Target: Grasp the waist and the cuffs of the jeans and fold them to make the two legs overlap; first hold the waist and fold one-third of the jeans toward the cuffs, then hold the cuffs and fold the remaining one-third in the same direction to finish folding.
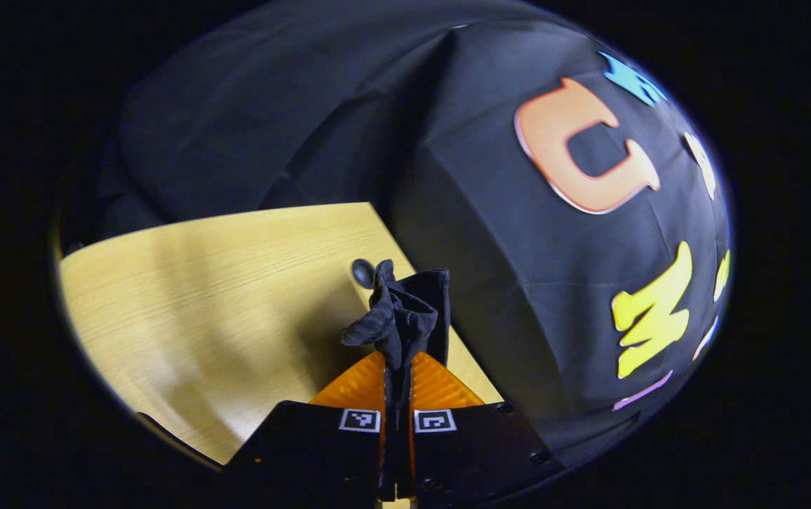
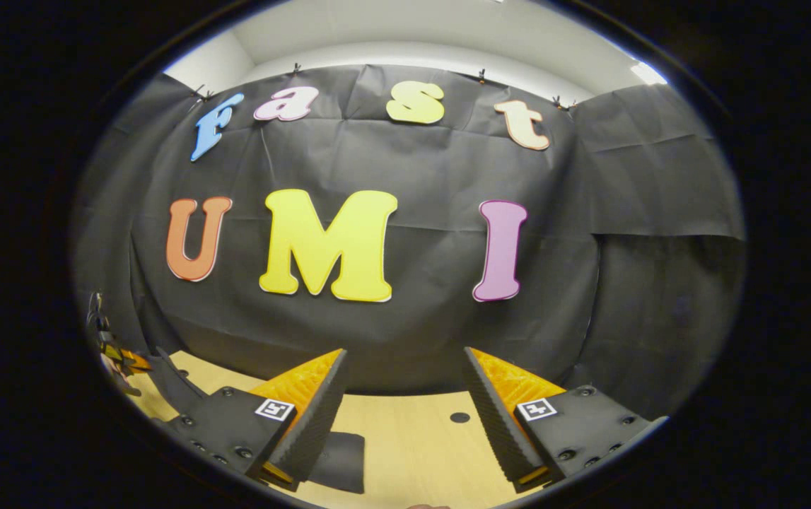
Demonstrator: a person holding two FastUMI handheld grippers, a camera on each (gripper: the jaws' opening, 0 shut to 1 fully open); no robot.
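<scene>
In the left gripper view, my left gripper (image 1: 398, 362) is shut on a bunched fold of the dark jeans (image 1: 398, 314), which sticks up past the fingertips above the wooden table (image 1: 221, 297). The rest of the jeans is hidden below the gripper. My right gripper (image 2: 405, 357) in the right gripper view stands wide open with nothing between its fingers, above the table (image 2: 419, 445) and facing the booth wall. A dark flat piece (image 2: 338, 459), perhaps jeans fabric, lies on the table under one finger. The other gripper (image 2: 114, 350) shows small at the far left edge.
The black cloth wall (image 1: 532, 283) hangs close behind the table's far edge. A small round dark hole (image 2: 459, 417) sits in the tabletop near the wall, also seen as a dark spot (image 1: 363, 272) beside the held fabric. Bare wood spreads to the left (image 1: 165, 318).
</scene>
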